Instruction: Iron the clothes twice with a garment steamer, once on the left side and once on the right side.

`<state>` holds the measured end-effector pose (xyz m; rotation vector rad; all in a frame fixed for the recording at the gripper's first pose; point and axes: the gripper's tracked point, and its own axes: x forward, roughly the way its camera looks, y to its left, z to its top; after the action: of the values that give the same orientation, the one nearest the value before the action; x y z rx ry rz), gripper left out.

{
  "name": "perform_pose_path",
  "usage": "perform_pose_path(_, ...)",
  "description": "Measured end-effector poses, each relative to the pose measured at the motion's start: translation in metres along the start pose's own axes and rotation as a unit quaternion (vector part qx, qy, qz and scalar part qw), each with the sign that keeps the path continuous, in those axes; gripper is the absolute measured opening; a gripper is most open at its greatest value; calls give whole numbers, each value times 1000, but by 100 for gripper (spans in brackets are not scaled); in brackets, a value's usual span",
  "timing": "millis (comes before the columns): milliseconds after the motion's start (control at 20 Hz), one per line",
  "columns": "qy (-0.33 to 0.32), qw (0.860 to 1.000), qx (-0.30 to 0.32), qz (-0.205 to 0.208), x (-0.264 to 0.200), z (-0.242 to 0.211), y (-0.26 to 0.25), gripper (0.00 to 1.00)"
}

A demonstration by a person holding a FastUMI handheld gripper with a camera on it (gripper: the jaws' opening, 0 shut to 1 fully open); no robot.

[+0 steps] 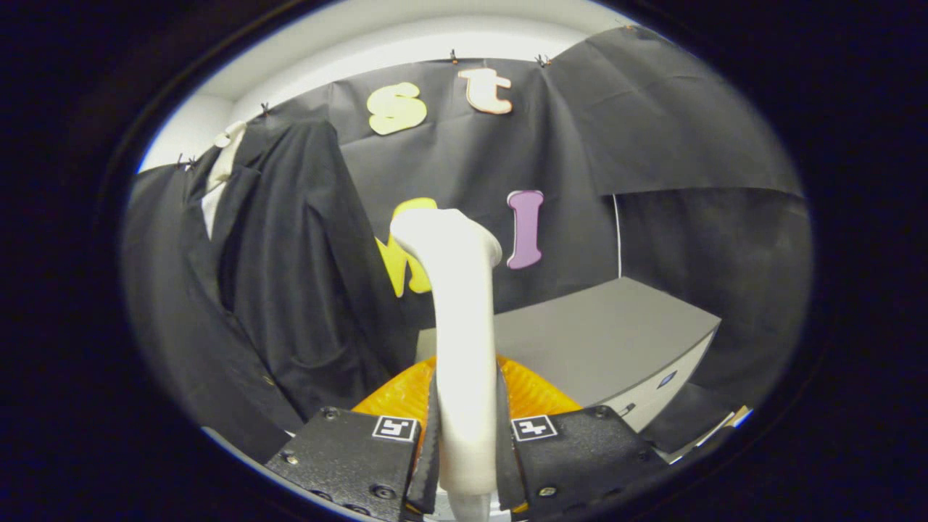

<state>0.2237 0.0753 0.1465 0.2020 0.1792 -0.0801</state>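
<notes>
A white garment steamer [461,319] stands upright between my fingers, its head up ahead and turned away from me. My gripper [467,442] is shut on the steamer's handle, both pads pressing its sides. A dark jacket [275,290] with a white collar [221,170] hangs to the left of the steamer, against the booth wall. The steamer head is apart from the jacket, to the right of its front panel.
An orange ribbed piece [399,395] sits just behind the fingers, under the steamer. A grey-topped cabinet [594,341] stands ahead and to the right. Papers [714,428] lie low beside it.
</notes>
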Motion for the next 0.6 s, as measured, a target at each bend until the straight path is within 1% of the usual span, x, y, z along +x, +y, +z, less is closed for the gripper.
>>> perform_pose_path(50,-1,1000,-4,-7,-8,0,3,34)
perform_pose_path(300,-46,999,6,-8,-44,15,40,34)
perform_pose_path(450,-91,996,-9,-2,-56,42,70,34)
perform_pose_path(600,-149,988,-28,3,-56,77,103,34)
